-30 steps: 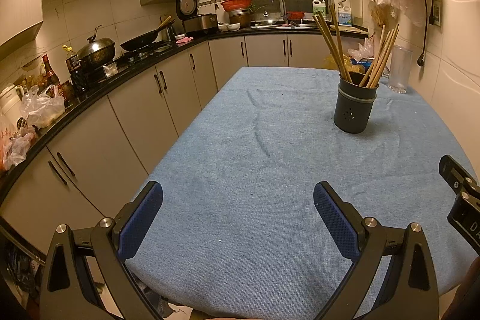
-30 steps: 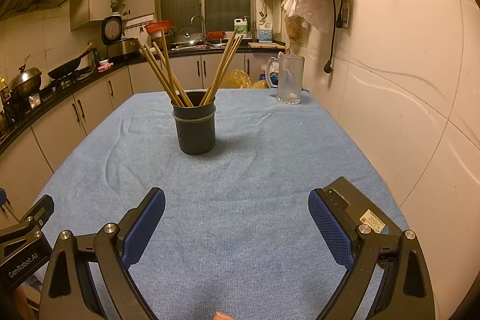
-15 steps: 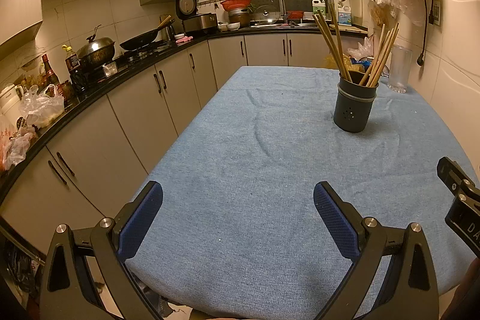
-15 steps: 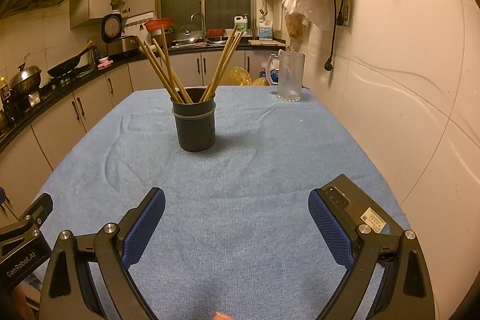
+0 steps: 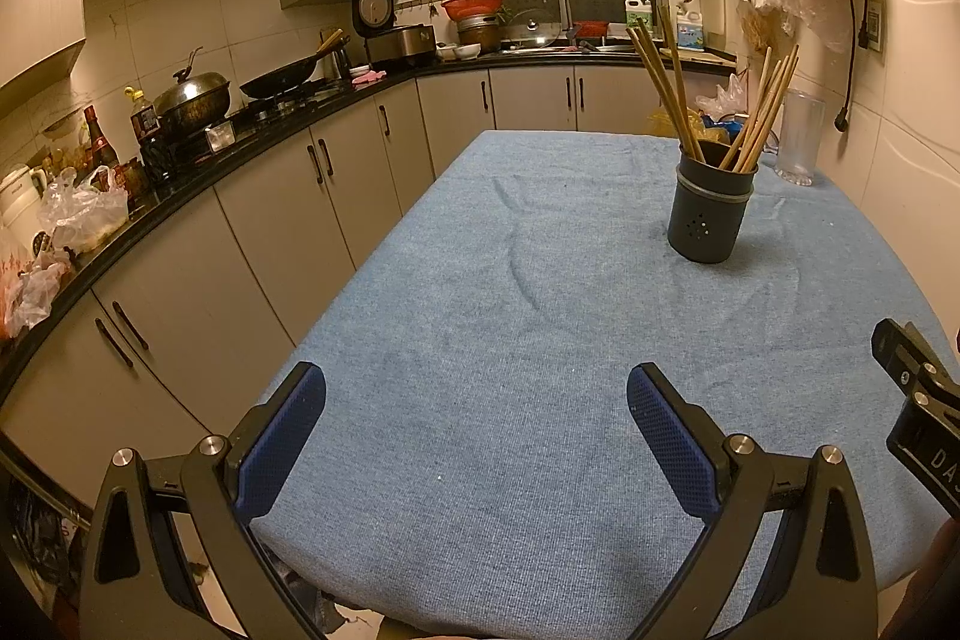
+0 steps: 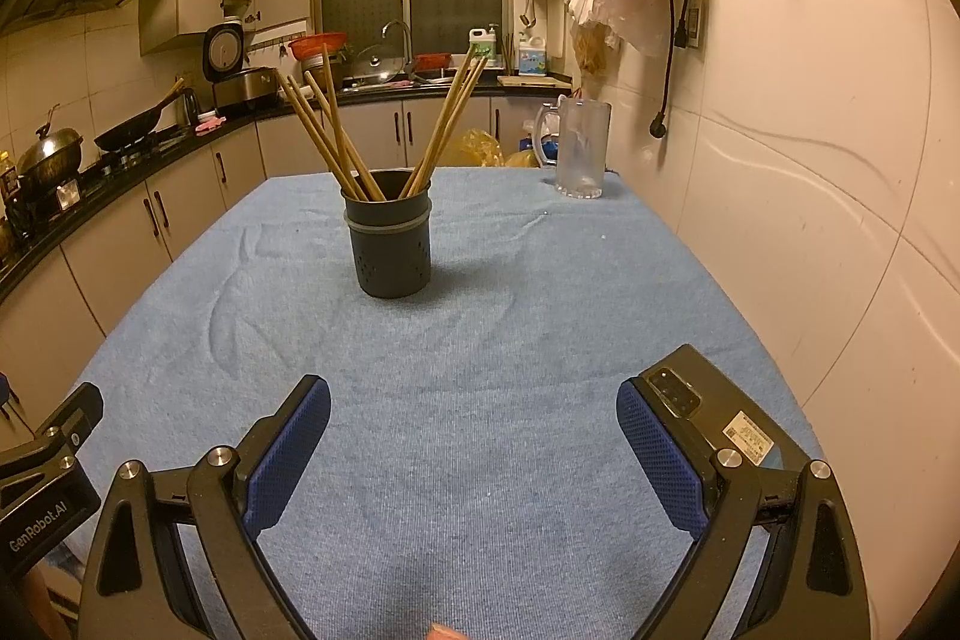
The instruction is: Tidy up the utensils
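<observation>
Over the last second both grippers drift back slightly; the holder (image 6: 388,244) with chopsticks (image 6: 336,130) sits farther ahead of my right gripper (image 6: 474,436), so I judge the sorting finished. My left gripper (image 5: 477,430) and the right gape wide, empty. Only the right view shows a phone (image 6: 714,412) beside its right finger.

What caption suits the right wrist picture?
Open right gripper faces a dark holder of wooden chopsticks on blue cloth.
</observation>
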A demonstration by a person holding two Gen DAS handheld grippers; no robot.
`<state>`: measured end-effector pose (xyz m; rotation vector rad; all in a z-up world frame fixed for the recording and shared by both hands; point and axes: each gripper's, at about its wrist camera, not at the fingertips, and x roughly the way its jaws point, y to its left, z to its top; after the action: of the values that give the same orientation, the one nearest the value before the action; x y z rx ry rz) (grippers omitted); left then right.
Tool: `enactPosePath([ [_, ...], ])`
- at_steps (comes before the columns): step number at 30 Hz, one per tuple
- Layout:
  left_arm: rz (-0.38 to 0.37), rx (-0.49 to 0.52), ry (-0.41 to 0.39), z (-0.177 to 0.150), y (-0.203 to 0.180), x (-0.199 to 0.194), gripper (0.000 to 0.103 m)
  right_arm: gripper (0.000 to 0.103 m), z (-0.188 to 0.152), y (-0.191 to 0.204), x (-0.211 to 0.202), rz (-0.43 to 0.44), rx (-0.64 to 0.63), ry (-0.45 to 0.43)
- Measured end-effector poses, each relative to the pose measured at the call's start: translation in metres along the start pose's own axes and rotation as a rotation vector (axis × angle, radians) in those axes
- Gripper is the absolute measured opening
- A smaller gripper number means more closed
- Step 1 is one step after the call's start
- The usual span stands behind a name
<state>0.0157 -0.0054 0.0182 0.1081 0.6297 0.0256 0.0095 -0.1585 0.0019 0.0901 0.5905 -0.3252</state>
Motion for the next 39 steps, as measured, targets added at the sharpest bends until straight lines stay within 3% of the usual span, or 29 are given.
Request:
enactPosePath([
  [12,0.005,0.005,0.041,0.001,0.002,0.025,0.1,0.098,-0.002,0.0,0.025,0.002,0.006,0.053],
  [21,0.02,-0.008,0.118,0.009,0.012,0.073,0.1,0.098,0.007,-0.011,0.067,-0.02,0.005,0.107],
  [30,0.094,-0.065,0.233,0.016,0.043,0.145,0.1,0.098,0.007,-0.043,0.131,-0.07,0.039,0.226],
  [36,0.084,-0.065,0.284,0.018,0.05,0.174,0.1,0.101,0.002,-0.038,0.162,-0.029,0.005,0.349],
  [39,0.053,-0.07,0.32,0.018,0.051,0.186,0.1,0.103,0.0,-0.039,0.163,-0.007,0.017,0.364],
])
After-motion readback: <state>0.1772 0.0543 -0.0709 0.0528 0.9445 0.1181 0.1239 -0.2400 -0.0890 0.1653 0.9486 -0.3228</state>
